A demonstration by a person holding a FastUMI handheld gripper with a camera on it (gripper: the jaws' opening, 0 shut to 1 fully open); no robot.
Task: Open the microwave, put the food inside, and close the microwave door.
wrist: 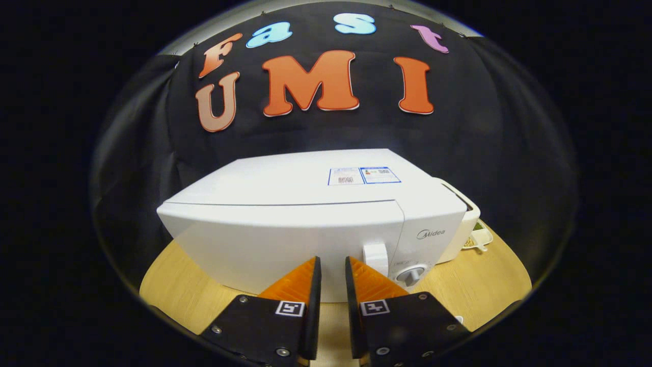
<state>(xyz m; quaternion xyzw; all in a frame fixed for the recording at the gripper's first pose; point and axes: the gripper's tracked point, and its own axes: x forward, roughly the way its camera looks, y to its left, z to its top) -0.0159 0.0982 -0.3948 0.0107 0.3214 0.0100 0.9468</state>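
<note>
We are seeing the boxy white plastic microwave sitting shut on the pale wooden surface; nothing done yet. Claw is hovering nearly closed, empty, before its door (food tray waiting beside it).

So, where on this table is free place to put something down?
Bare wood lies on the table left of the microwave, and in front of it beside the gripper, whose fingers stand slightly apart, holding nothing. It is crowded to the microwave's right, where a tray lies.
</note>
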